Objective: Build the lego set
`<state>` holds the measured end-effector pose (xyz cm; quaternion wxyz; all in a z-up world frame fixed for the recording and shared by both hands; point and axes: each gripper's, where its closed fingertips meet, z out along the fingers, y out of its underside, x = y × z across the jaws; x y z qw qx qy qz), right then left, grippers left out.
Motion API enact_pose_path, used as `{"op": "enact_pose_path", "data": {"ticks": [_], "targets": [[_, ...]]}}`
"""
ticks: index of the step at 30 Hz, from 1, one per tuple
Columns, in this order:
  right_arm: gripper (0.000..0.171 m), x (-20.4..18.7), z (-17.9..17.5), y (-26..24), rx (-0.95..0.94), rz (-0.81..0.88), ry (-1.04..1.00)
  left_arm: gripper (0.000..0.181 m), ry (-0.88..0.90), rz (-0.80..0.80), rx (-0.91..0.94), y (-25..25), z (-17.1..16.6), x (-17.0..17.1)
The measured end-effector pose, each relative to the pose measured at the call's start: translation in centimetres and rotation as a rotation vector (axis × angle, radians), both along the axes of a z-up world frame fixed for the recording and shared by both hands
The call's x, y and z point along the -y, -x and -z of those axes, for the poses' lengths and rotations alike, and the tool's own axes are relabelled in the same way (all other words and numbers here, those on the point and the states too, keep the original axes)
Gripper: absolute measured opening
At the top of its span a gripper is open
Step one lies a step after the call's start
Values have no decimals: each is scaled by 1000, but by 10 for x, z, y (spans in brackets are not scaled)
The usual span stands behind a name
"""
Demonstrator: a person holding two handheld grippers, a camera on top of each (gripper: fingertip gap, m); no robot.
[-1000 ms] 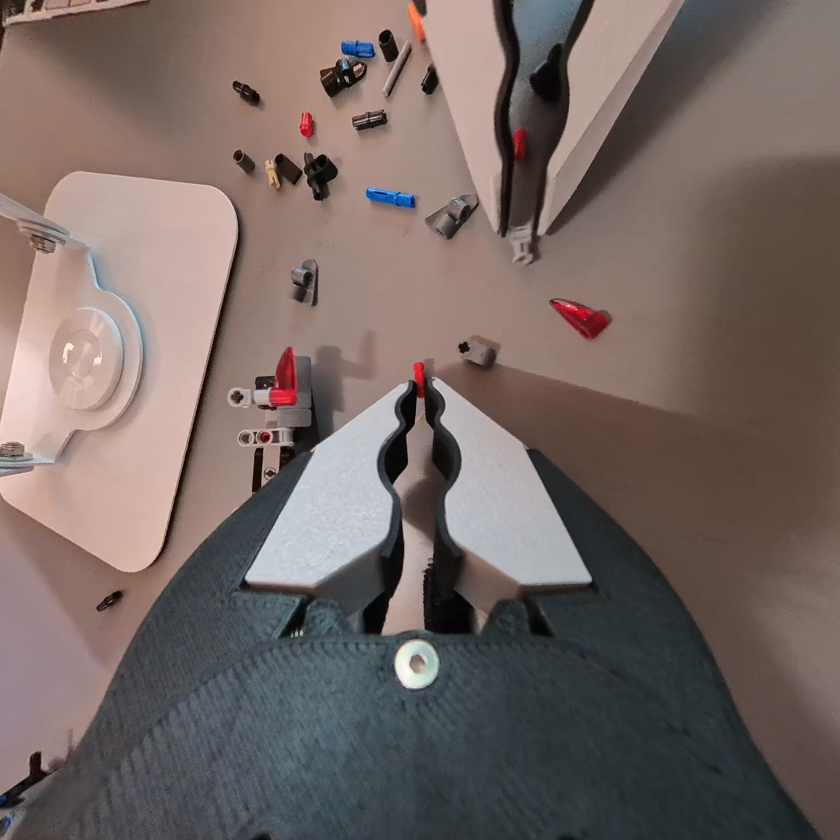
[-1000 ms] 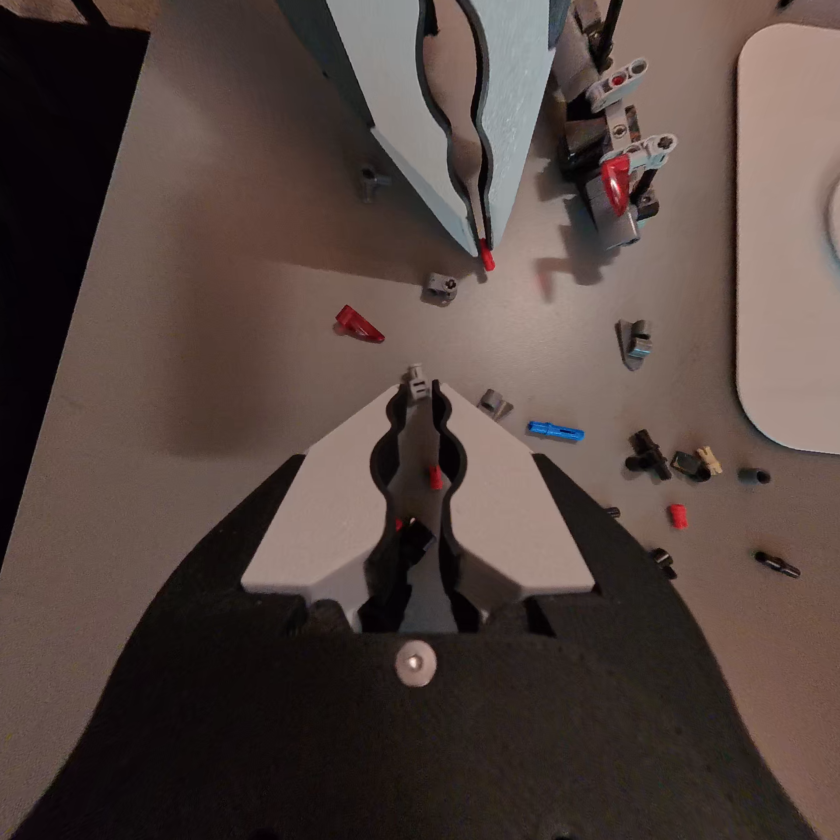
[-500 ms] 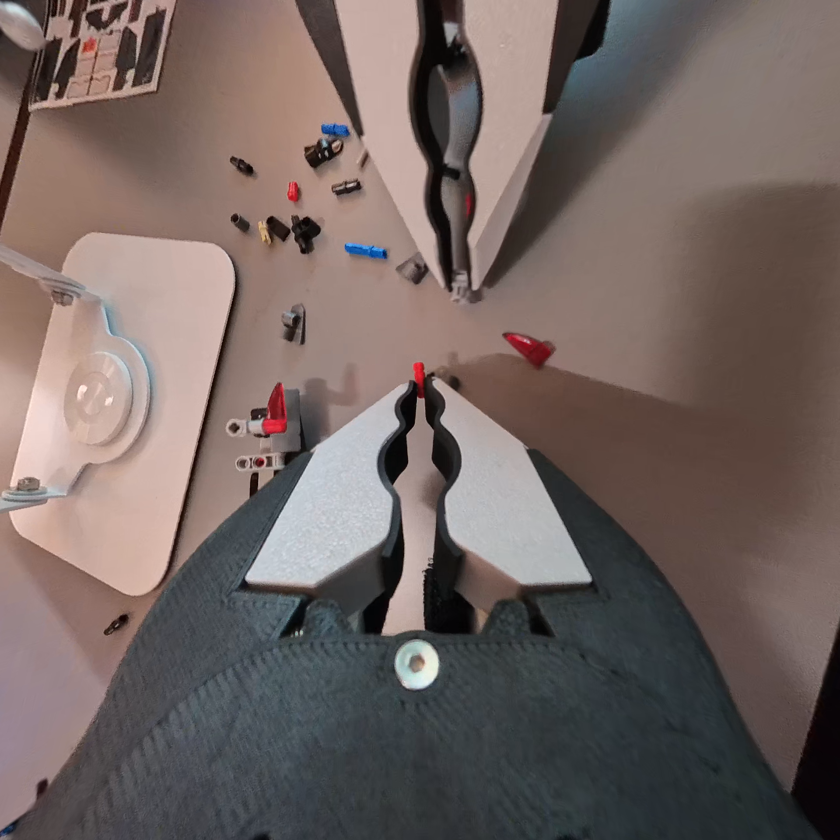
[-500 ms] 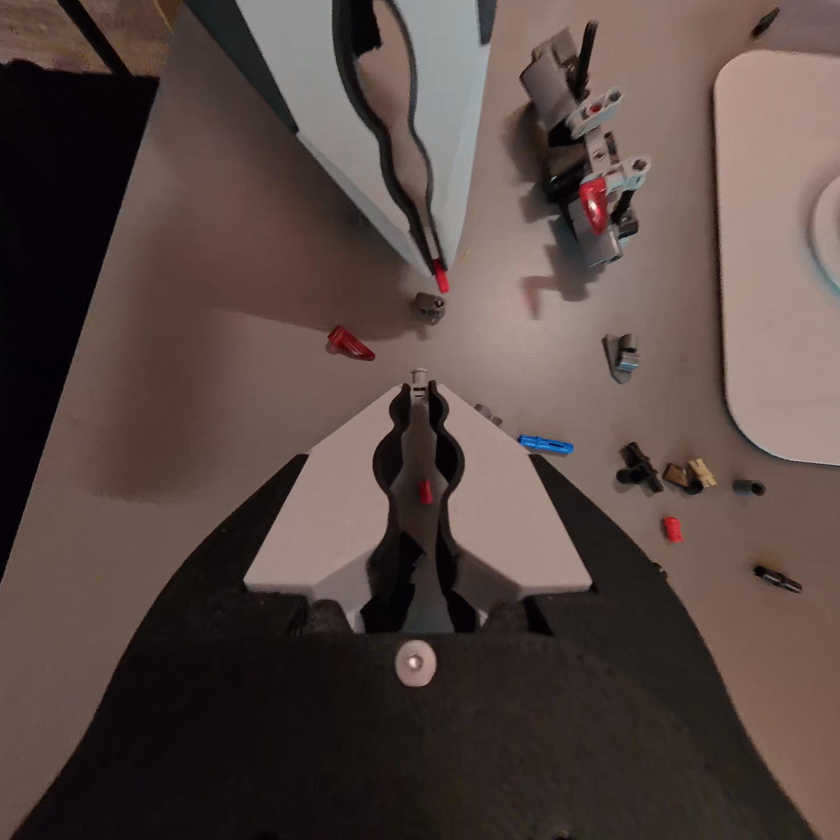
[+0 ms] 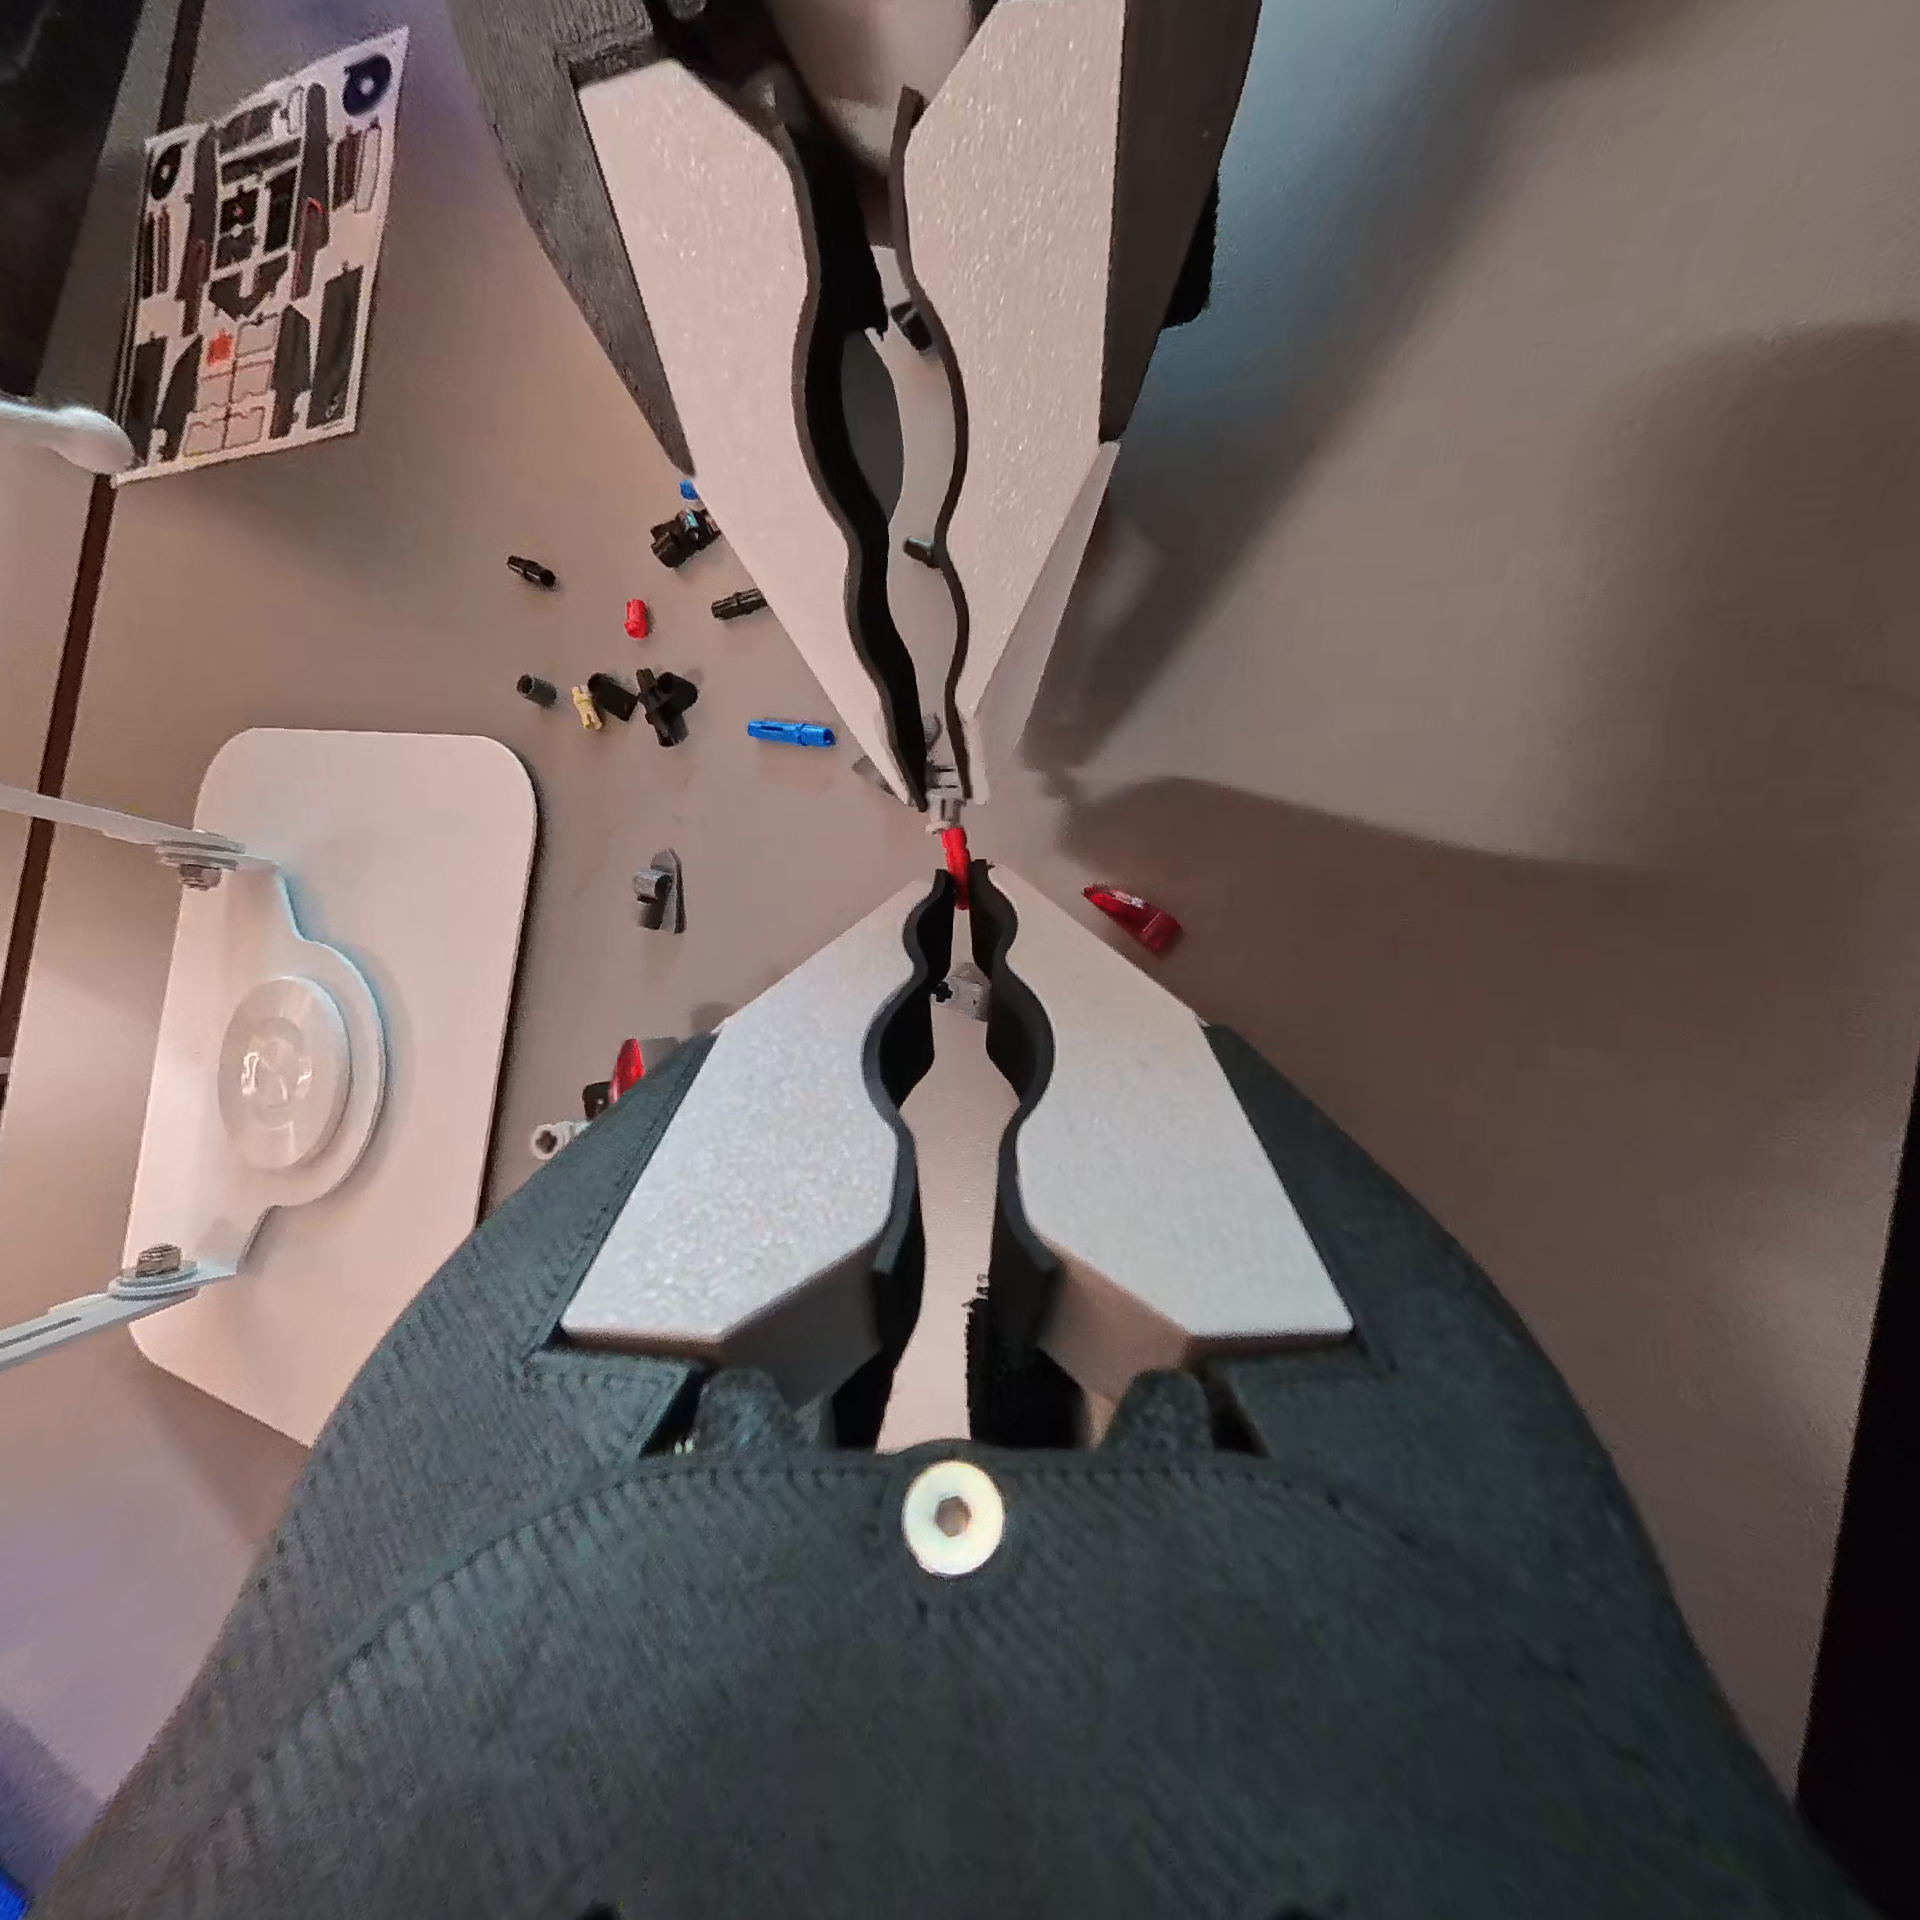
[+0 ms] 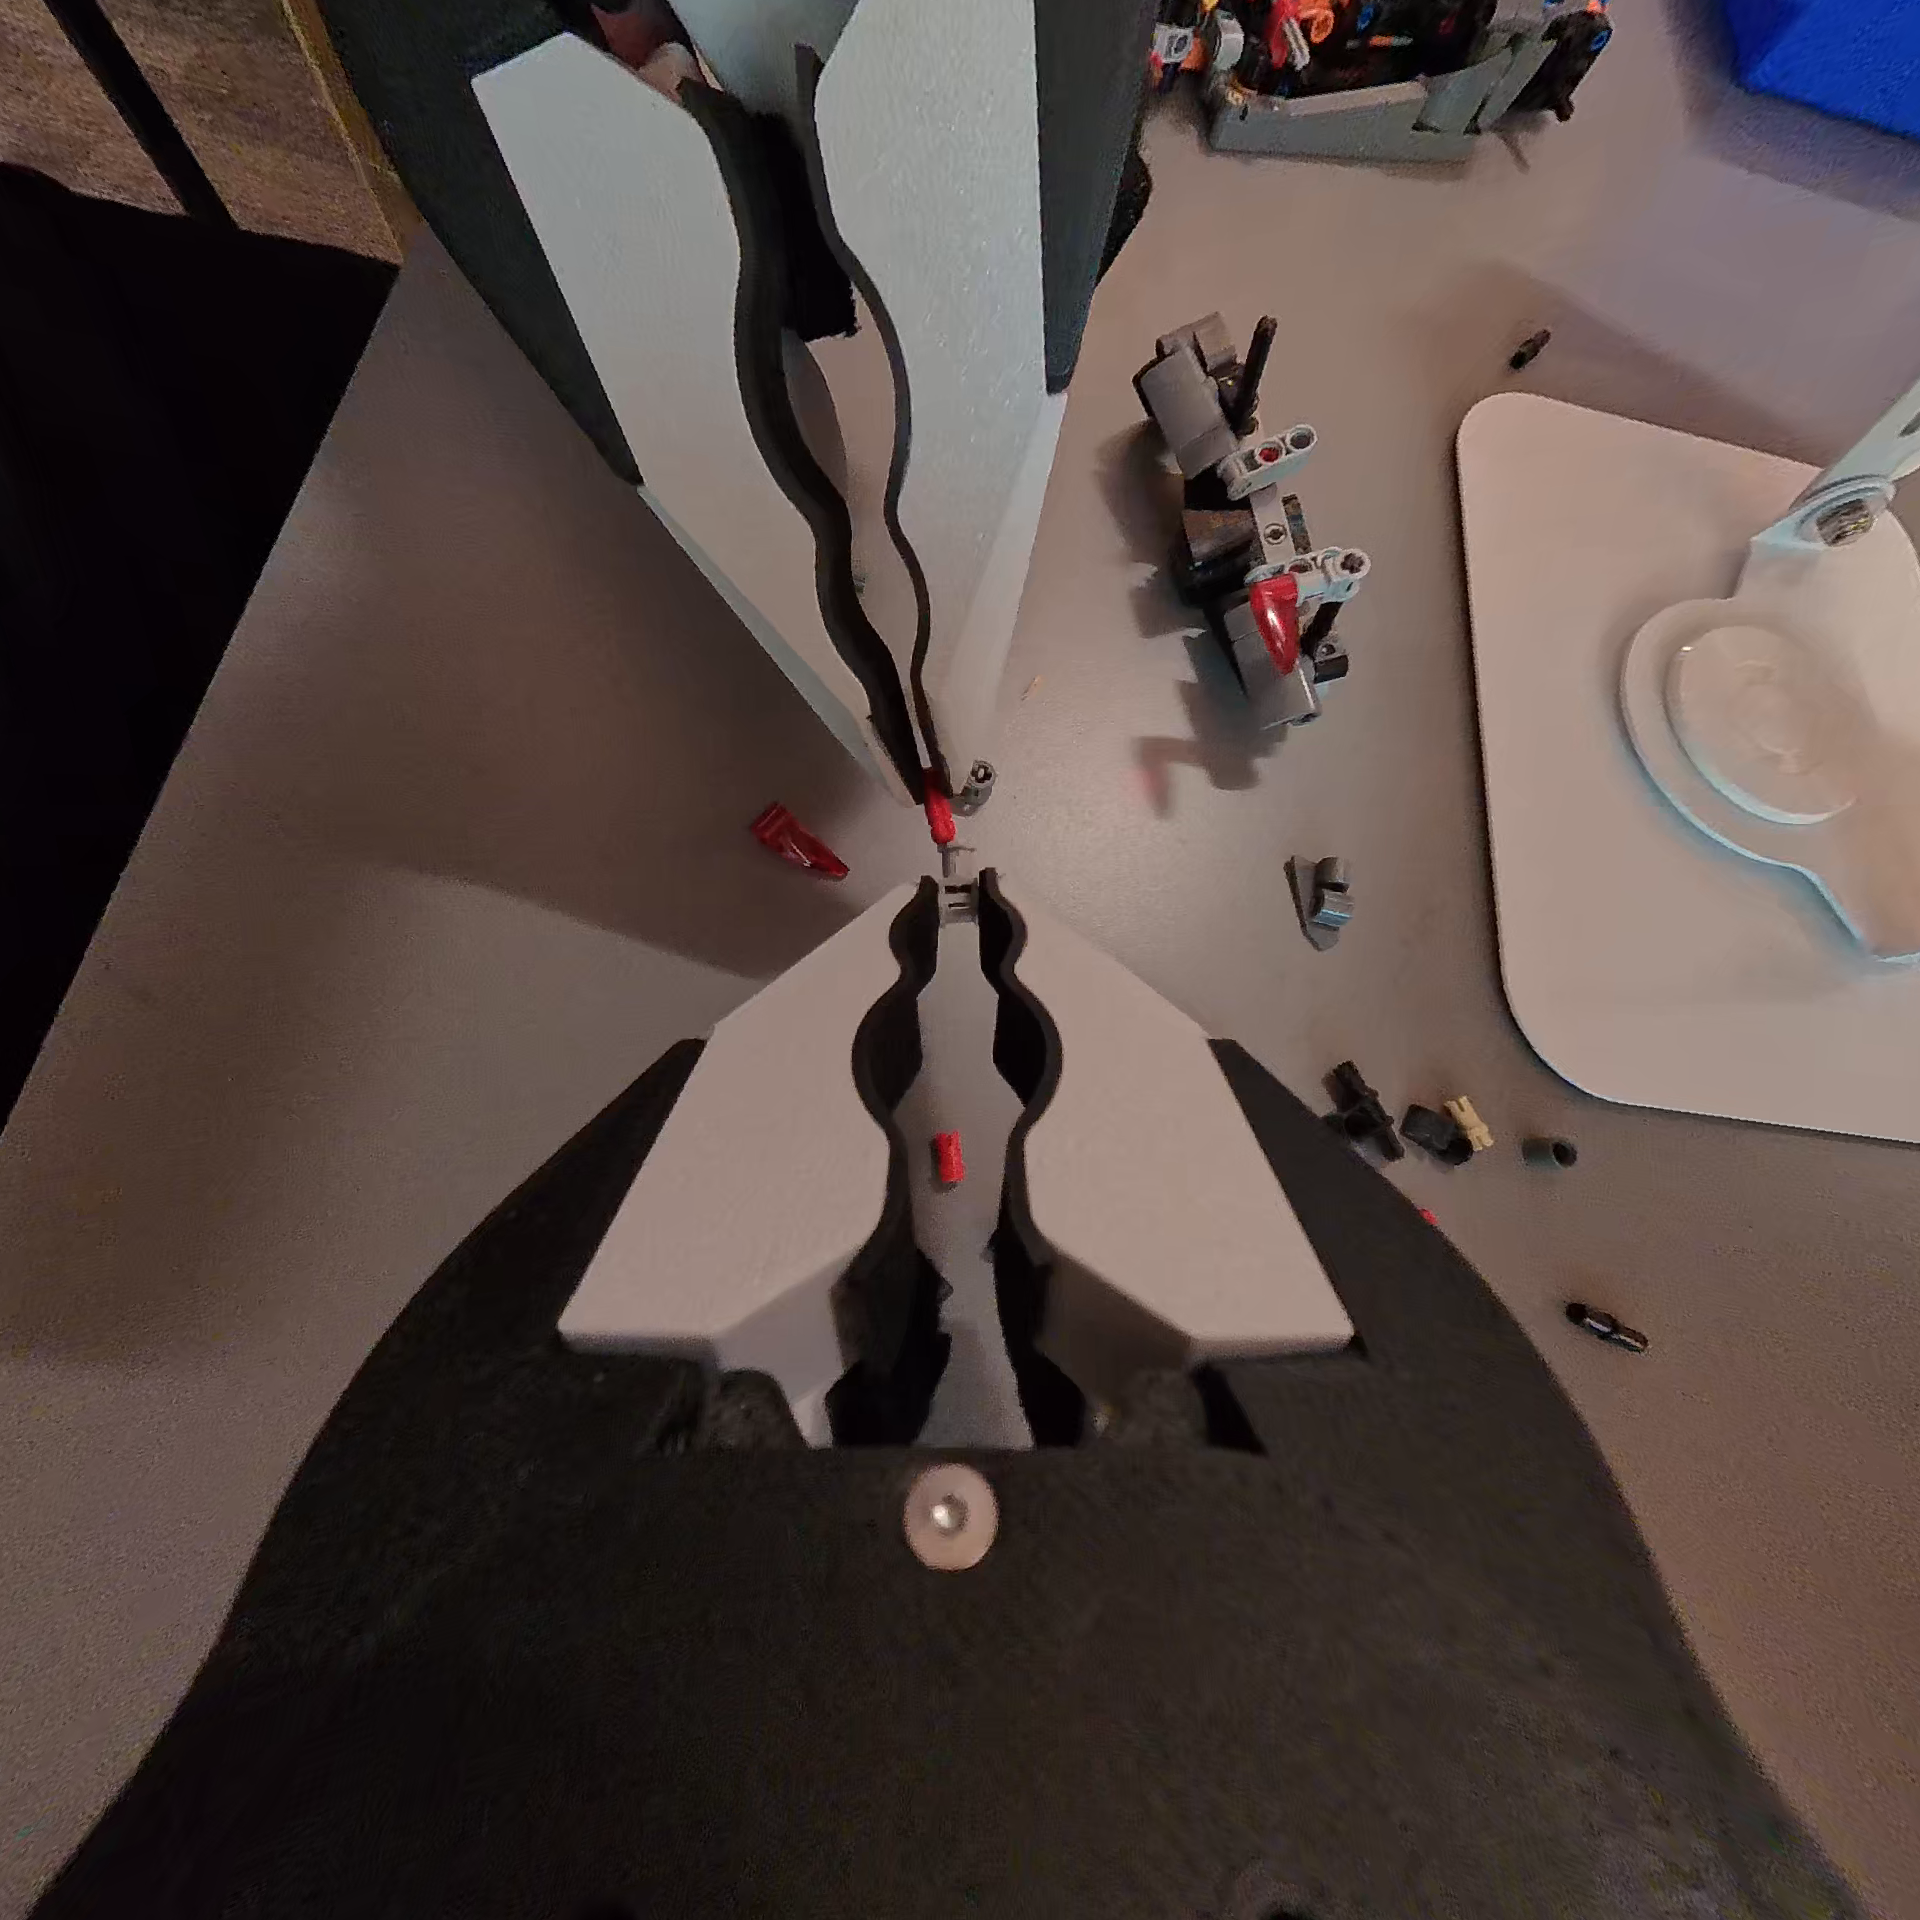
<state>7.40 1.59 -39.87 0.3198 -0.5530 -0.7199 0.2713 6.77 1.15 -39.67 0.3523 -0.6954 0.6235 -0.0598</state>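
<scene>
My left gripper (image 5: 958, 885) is shut on a small red pin (image 5: 953, 852), held above the table. My right gripper (image 6: 958, 891) is shut on a small grey pin (image 6: 956, 900). The two grippers point tip to tip. The red pin (image 6: 939, 812) and the grey pin (image 5: 943, 806) almost touch end to end. The right gripper (image 5: 940, 792) fills the top of the left wrist view, and the left gripper (image 6: 931, 781) fills the top of the right wrist view. A partly built grey and black assembly (image 6: 1252, 540) with a red piece lies on the table to the right.
Loose pieces lie on the grey table: a red wedge (image 5: 1130, 916), a blue pin (image 5: 790, 732), a grey connector (image 5: 659, 889), black pins (image 5: 665, 704). A white stand base (image 5: 353, 1018) is at left, a sticker sheet (image 5: 255, 270) beyond. A larger model (image 6: 1382, 73) stands at the far edge.
Both grippers have risen from the table and closed in on each other, so the red pin and the grey pin now nearly meet tip to tip. Both kept their pins.
</scene>
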Motion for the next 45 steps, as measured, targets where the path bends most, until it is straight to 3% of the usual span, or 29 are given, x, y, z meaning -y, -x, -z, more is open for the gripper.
{"op": "enact_pose_path", "data": {"ticks": [1, 13, 22, 26, 33, 39, 45], "targets": [[5, 1, 0, 0, 2, -7, 2, 1, -2, 2, 0, 0, -1, 0], [5, 1, -1, -1, 51, -14, -50, 0, -73, 50, -125, -1, 0, 0], [5, 5, 2, -3, 114, -41, 35, 0, -243, 165, -325, -5, 0, -3], [5, 0, 4, -7, 125, -28, 58, 0, -239, 193, -338, -7, 2, -1], [5, -10, 11, -23, 158, -1, 62, 0, -122, 132, -221, -3, 12, -1], [5, -14, 13, -28, 151, 18, 70, 0, -97, -70, -191, 19, 12, -30], [5, -14, 11, -31, 135, 16, 85, 8, -120, -71, -212, 27, 23, -48]]}}
